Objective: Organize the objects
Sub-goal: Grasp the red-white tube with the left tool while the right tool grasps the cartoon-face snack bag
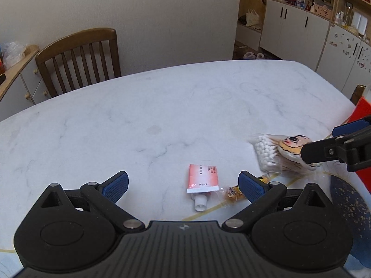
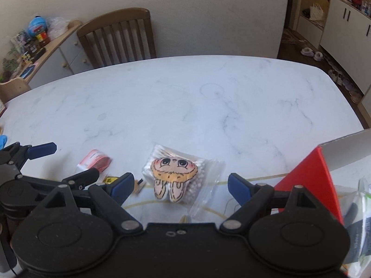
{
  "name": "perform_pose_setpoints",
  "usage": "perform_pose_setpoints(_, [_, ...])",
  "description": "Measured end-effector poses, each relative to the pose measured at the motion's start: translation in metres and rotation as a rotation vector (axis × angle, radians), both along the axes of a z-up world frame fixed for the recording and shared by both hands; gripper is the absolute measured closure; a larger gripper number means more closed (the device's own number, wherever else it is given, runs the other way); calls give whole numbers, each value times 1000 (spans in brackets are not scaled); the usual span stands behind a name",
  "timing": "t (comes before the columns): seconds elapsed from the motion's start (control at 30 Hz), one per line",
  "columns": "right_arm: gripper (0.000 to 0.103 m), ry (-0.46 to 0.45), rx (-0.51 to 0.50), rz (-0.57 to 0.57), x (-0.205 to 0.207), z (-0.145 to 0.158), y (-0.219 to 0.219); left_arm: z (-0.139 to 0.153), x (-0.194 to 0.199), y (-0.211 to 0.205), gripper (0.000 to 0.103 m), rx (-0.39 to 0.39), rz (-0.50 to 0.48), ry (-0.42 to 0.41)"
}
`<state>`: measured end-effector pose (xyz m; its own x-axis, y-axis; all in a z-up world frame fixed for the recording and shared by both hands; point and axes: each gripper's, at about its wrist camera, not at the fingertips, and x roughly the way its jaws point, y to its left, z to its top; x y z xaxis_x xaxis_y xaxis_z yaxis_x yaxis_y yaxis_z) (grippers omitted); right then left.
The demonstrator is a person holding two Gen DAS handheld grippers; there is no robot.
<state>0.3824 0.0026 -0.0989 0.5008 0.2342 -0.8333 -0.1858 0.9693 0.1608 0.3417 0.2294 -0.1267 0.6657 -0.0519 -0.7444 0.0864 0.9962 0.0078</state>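
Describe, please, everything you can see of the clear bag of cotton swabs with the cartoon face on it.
The bag of cotton swabs is a clear, crinkly plastic pouch packed with white-tipped swabs. A sticker-like cartoon face, tan with big dark eyes, pink cheeks and two drooping pink ears, covers its front. It lies flat on the white marble-look table, left of the red box. The open right gripper frames it without touching; nothing but the table appears to touch it.
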Motion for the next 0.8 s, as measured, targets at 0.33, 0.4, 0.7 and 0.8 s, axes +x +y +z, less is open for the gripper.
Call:
perform_pose_setpoints(0.33, [17, 10, -28, -7, 14, -13, 12, -14, 12, -1, 2, -37, 2, 19])
perform_pose_setpoints(0.4, [17, 13, -28, -8, 15, -15, 13, -15, 12, -1, 3, -54, 1, 19])
perform_pose_setpoints(0.7, [29, 18, -33, -14, 18, -19, 16, -17, 11, -3, 21, -67, -22, 5])
perform_pose_setpoints(0.8, [34, 20, -34, -14, 17, -20, 17, -19, 12, -4, 35, -74, -37, 8])
